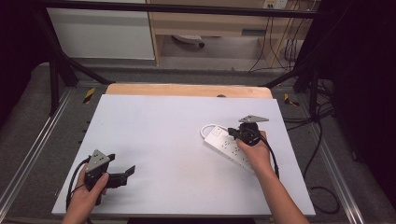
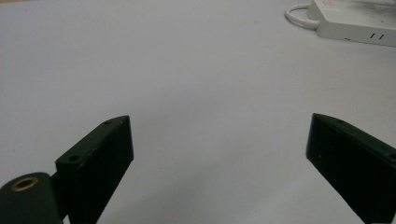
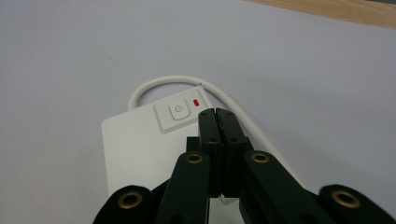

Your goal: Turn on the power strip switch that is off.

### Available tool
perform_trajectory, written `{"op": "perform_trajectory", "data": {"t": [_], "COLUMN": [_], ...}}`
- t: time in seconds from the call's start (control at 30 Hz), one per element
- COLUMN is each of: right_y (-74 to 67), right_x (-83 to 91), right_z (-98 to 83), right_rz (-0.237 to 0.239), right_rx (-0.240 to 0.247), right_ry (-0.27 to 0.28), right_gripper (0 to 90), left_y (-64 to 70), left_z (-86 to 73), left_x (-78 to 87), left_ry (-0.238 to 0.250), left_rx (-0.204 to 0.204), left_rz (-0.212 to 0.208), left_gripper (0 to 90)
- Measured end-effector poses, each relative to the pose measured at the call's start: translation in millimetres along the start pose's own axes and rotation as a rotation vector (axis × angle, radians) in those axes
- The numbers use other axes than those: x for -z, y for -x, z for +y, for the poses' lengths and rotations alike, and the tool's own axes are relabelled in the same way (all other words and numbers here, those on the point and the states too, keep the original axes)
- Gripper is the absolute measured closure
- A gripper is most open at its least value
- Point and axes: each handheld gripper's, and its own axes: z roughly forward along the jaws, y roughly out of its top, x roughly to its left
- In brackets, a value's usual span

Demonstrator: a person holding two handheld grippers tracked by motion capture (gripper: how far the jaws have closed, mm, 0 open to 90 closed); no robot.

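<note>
A white power strip [image 1: 226, 146] lies on the right half of the white table, its short white cord [image 3: 187, 82] looping off the far end. In the right gripper view its power button [image 3: 178, 111] sits beside a red indicator light [image 3: 196, 102]. My right gripper [image 3: 217, 112] is shut with nothing between its jaws, the tips hovering over the strip just right of the button. In the high view the right gripper [image 1: 233, 132] is over the strip's far end. My left gripper [image 1: 127, 171] rests near the table's front left, open and empty, jaws wide apart in the left gripper view [image 2: 219, 158].
The white board [image 1: 154, 135] covers a wooden tabletop [image 1: 187, 90]. Black frame bars and cables stand around the table's far side and right edge. The strip's end shows far off in the left gripper view [image 2: 355, 21].
</note>
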Motion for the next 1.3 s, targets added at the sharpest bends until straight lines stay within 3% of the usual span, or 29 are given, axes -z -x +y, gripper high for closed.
{"op": "perform_trajectory", "data": {"t": [0.87,1.3], "right_y": [2.0,0.5], "right_x": [23.1,32.2], "right_z": [4.0,6.6], "right_rz": [-0.001,0.001], "right_rx": [-0.005,-0.029], "right_ry": [0.067,0.085], "right_gripper": [88.5,72.6], "left_y": [0.9,2.2], "left_z": [-0.6,-0.4], "left_x": [1.2,1.6], "left_ry": [0.003,0.007], "left_rx": [-0.003,-0.001], "left_rz": [-0.007,-0.014], "left_gripper": [7.5,7.4]}}
